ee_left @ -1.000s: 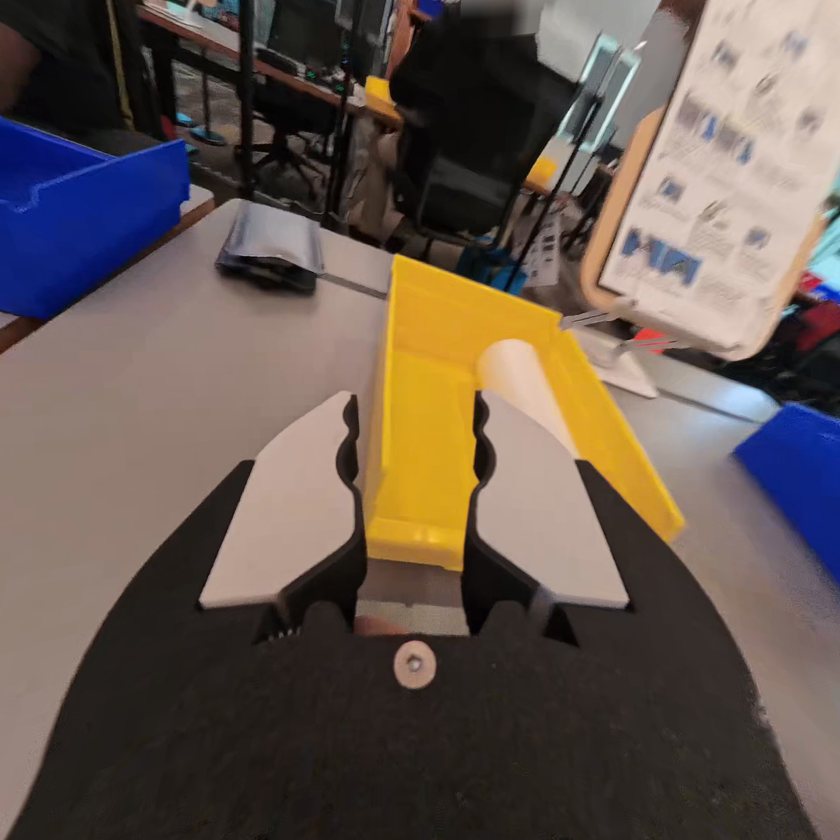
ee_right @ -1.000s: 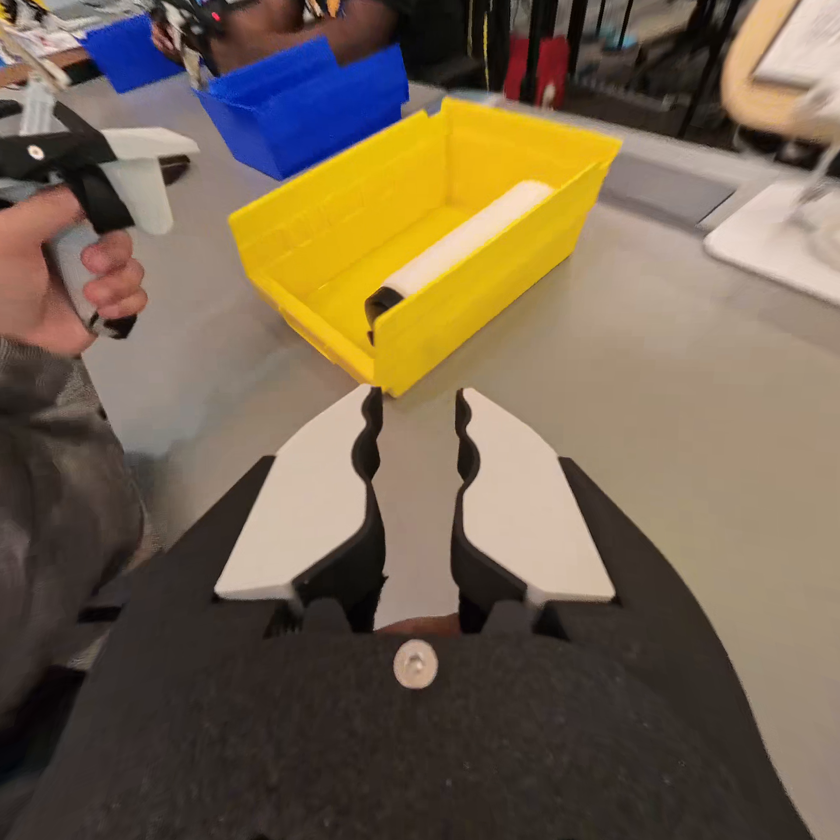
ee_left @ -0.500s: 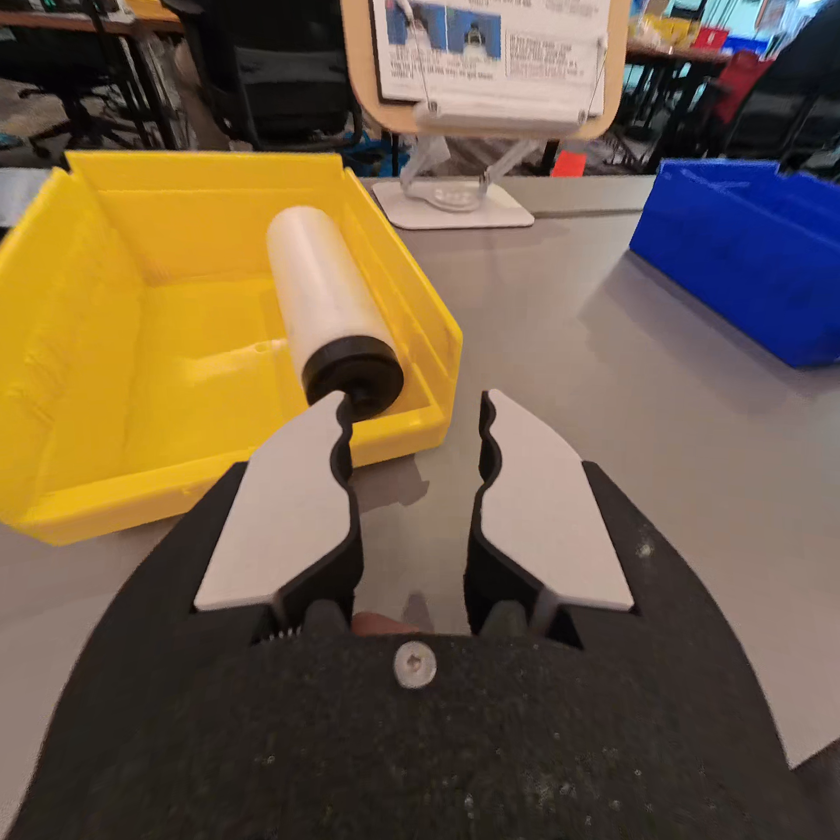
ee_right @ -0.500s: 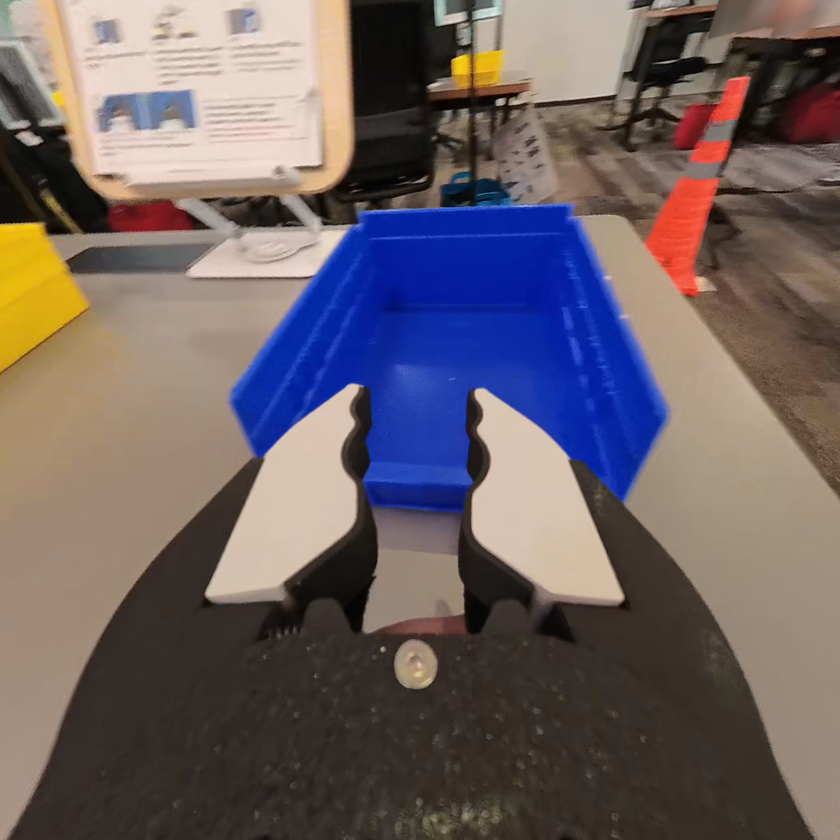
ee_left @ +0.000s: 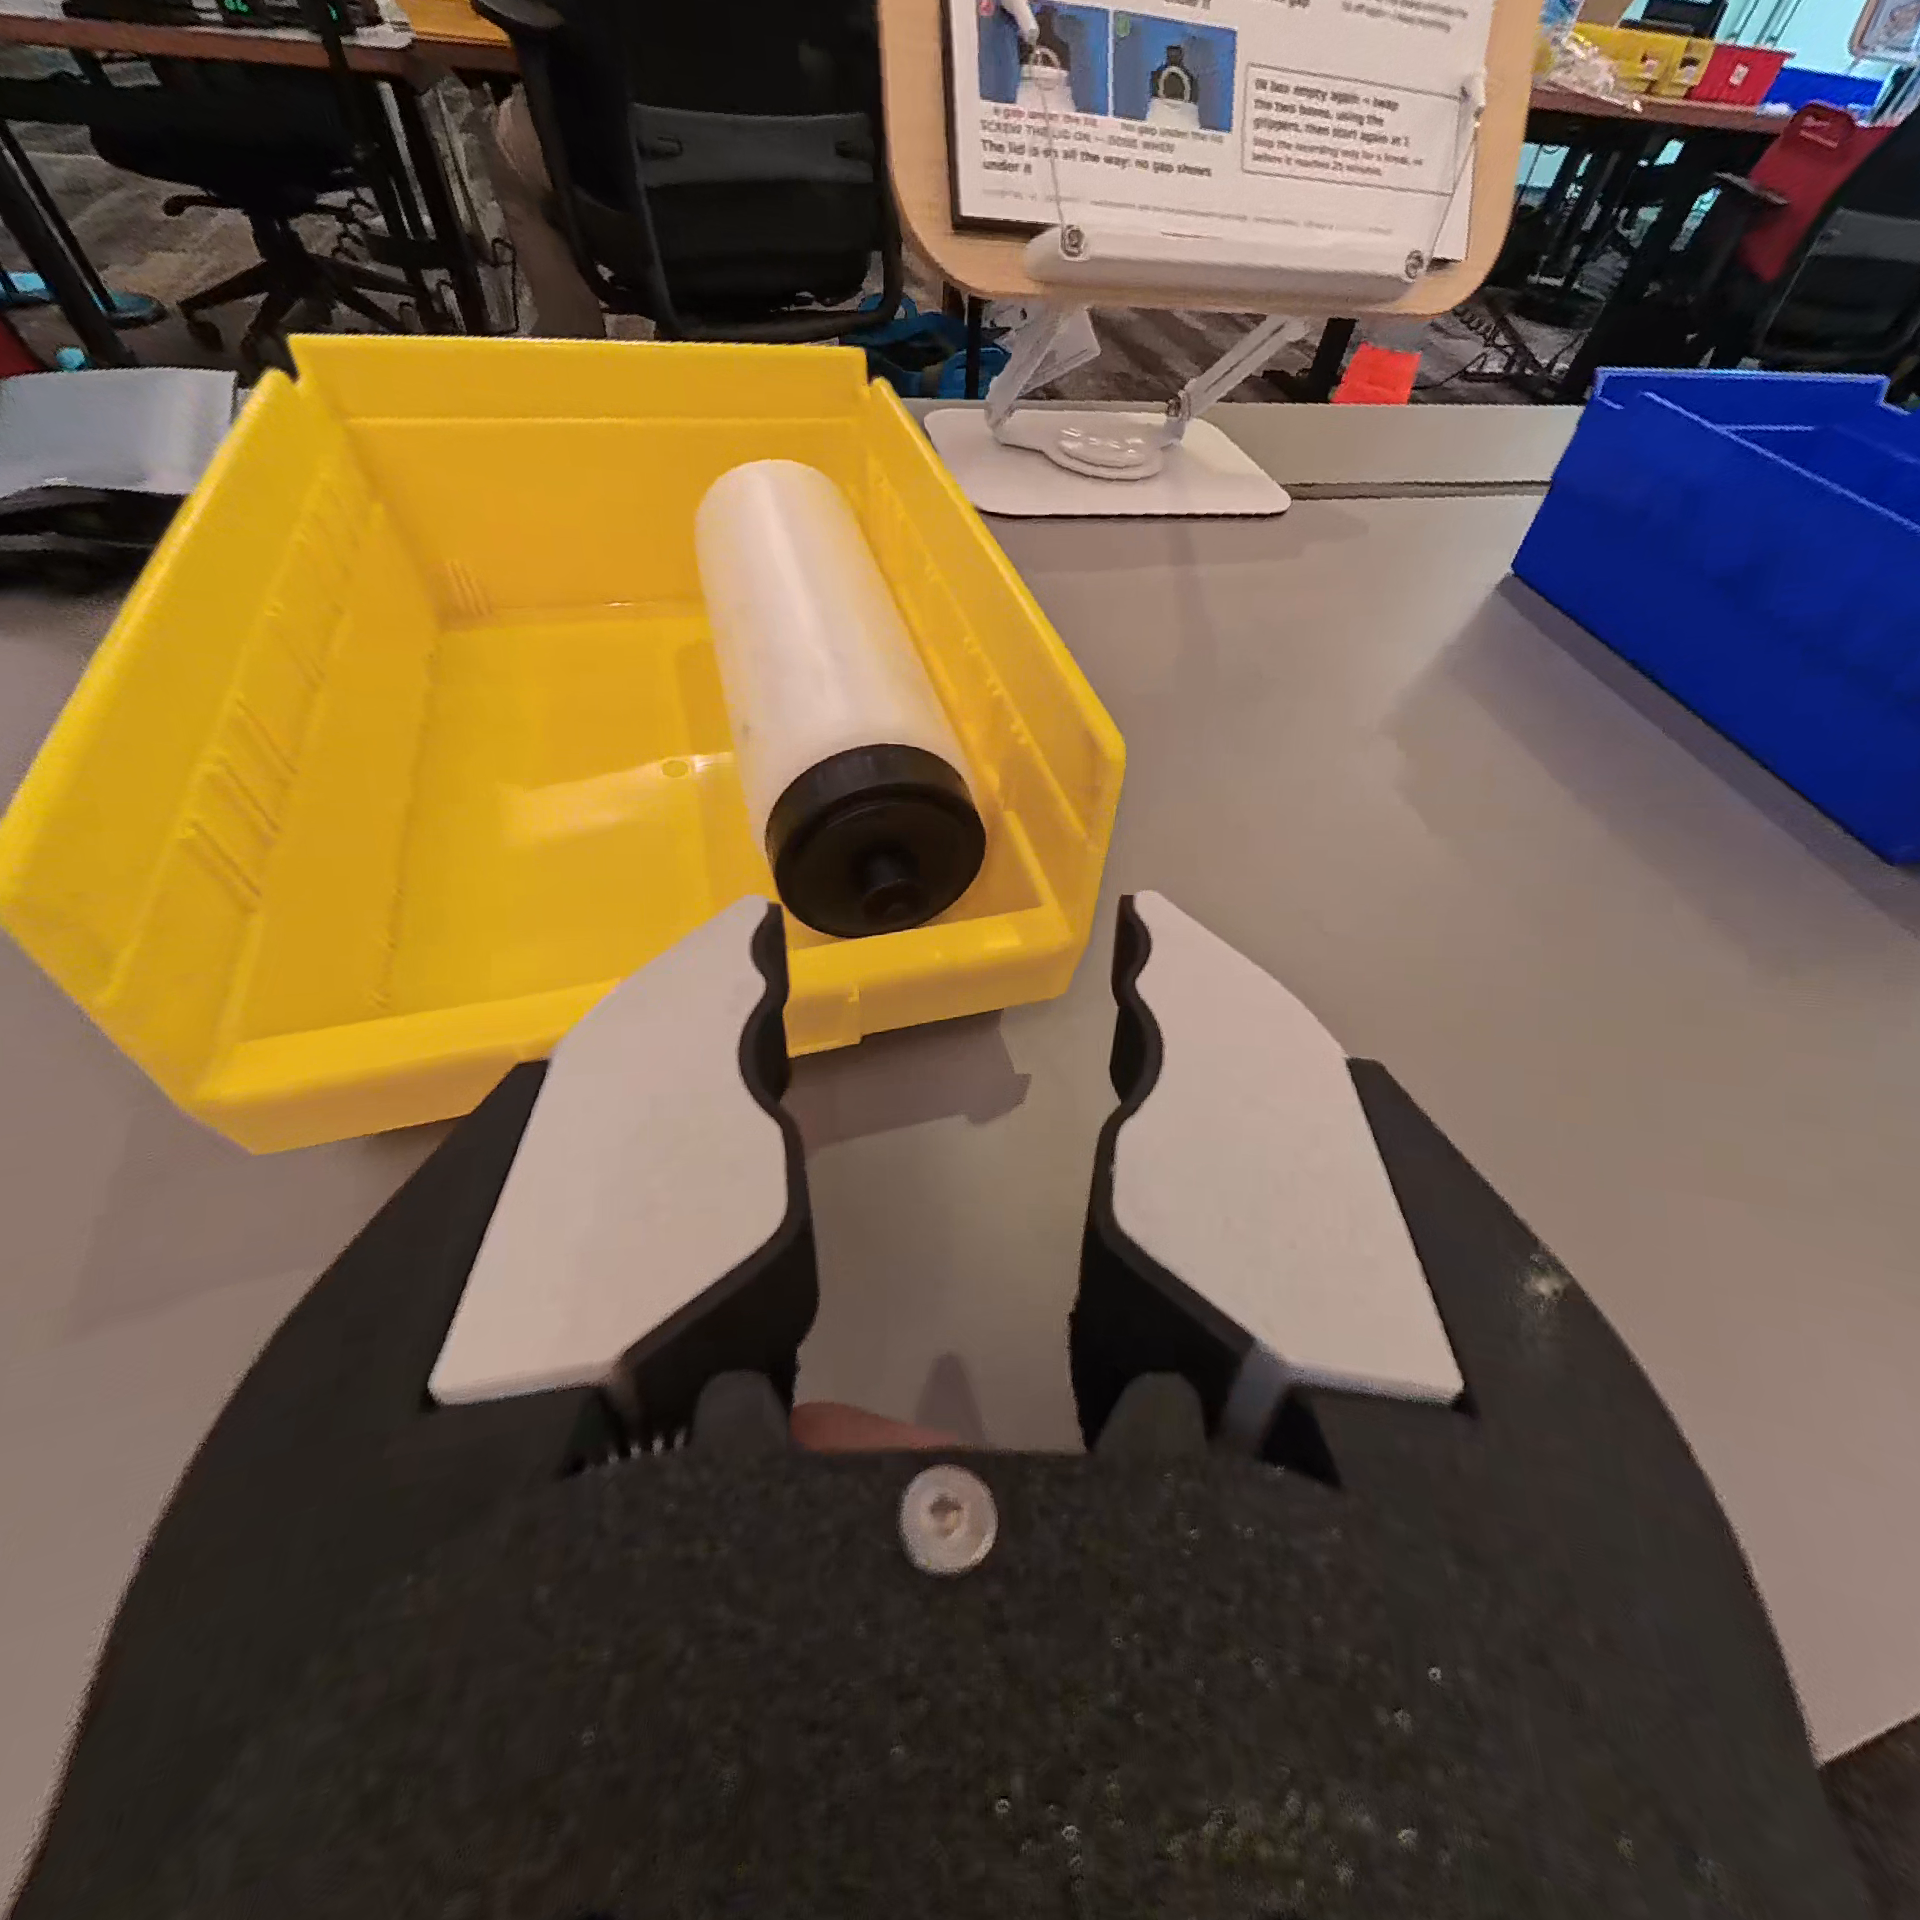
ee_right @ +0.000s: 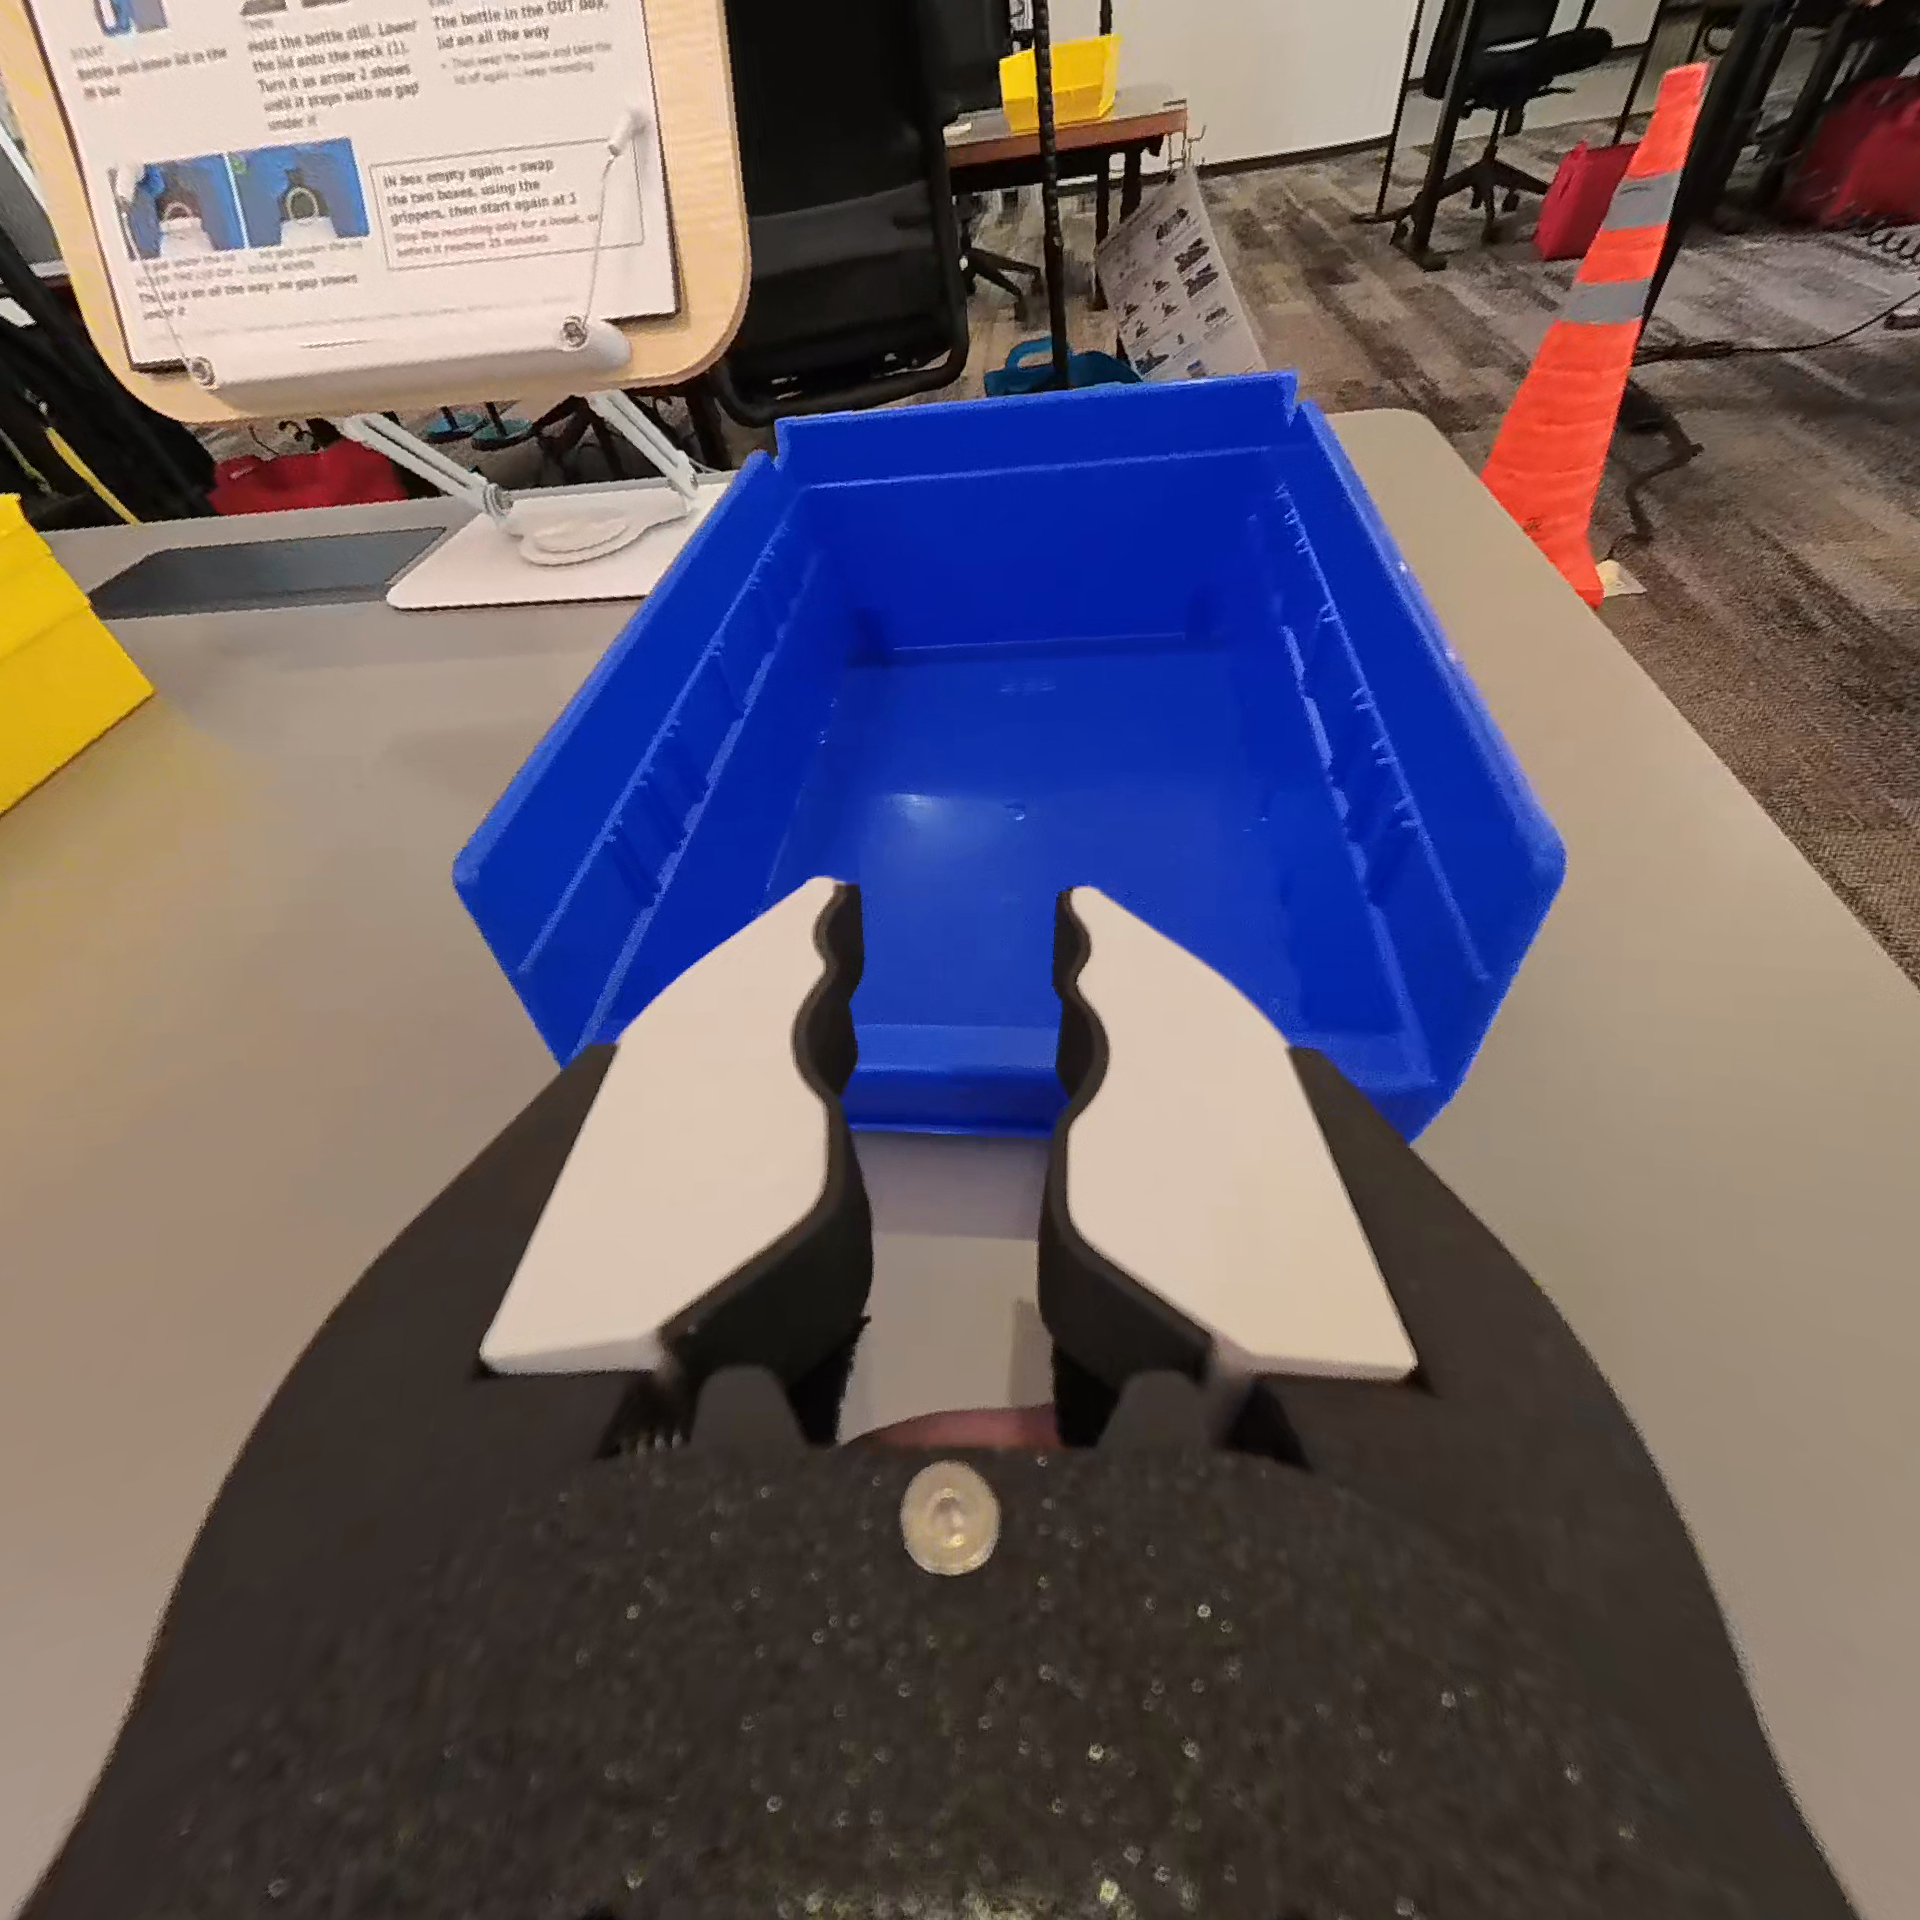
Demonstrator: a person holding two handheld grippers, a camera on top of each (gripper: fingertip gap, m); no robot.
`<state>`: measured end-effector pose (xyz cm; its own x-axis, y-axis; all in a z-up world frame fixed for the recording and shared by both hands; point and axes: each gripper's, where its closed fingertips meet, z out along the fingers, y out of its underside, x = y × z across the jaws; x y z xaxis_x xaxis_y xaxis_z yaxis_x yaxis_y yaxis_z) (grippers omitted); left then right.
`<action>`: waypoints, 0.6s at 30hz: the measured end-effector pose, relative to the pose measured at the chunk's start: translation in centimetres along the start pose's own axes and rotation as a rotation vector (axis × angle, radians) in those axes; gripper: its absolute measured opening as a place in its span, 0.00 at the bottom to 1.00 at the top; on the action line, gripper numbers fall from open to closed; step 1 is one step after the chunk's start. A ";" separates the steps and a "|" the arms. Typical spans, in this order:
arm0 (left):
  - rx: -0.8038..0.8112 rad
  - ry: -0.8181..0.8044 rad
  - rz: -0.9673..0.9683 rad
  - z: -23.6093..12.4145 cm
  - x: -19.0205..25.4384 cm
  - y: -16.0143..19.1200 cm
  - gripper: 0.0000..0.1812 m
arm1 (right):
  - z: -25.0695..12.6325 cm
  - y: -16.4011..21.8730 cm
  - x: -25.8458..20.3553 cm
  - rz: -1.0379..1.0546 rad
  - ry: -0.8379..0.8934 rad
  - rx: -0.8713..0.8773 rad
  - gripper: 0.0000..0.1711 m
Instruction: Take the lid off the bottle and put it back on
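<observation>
Nearest the left wrist camera, the left gripper (ee_left: 948, 914) hangs with its jaws well apart and nothing between them, only bare grey table (ee_left: 1351, 831) showing in the gap. Its fingertips sit just short of the low front lip of the yellow bin (ee_left: 343, 1081), apart from it. Inside that bin, along its right wall, the bottle (ee_left: 810, 634) lies on its side, white and cylindrical, with its black lid (ee_left: 875, 844) turned toward the gripper and resting at the front lip. The lid is on.

Judging by looks, the bottle is a rigid, smooth-walled cylinder, probably light if empty, and free to roll against the bin floor. Its slick round body would likely slip under a light pinch, so a firm hold across the middle of the white barrel seems the safest place for one gripper, leaving the lid for the other. The lid is short and wide, so the jaws would need nearly their full opening to span it.

The right gripper (ee_right: 956, 899) is also empty, its jaws parted somewhat less than the left's. It hovers at the near lip of a blue bin (ee_right: 644, 810), which stands well to the right of the yellow bin and holds nothing. Beyond both bins an instruction board (ee_left: 1205, 135) stands on a white stand at the table's far edge.
</observation>
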<state>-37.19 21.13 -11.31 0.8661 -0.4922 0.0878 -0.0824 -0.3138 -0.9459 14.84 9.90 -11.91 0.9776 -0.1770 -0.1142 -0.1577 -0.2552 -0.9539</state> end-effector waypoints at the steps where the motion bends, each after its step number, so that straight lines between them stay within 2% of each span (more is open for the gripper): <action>1: -0.004 -0.002 -0.014 0.0 -0.2 0.1 0.33 | 0.1 0.0 0.0 -0.001 -0.001 -0.002 0.20; 7: -0.003 -0.029 -0.122 0.1 -1.4 -0.1 0.34 | 0.0 0.1 0.5 0.054 -0.011 -0.002 0.20; 11: -0.007 0.019 -0.185 -0.1 -1.3 -0.7 0.36 | -0.1 0.0 0.5 0.045 -0.010 0.000 0.20; 14: -0.081 0.094 -0.222 0.1 -0.9 -1.2 0.44 | 0.1 0.1 0.3 0.031 -0.011 -0.010 0.20; 18: -0.192 0.071 -0.163 1.6 -2.3 -2.4 0.44 | 0.1 0.1 0.2 0.038 -0.020 -0.010 0.20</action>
<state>-38.17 24.31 -9.72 0.8394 -0.4758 0.2626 -0.0420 -0.5386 -0.8415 15.04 9.93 -12.09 0.9734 -0.1681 -0.1558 -0.1960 -0.2583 -0.9460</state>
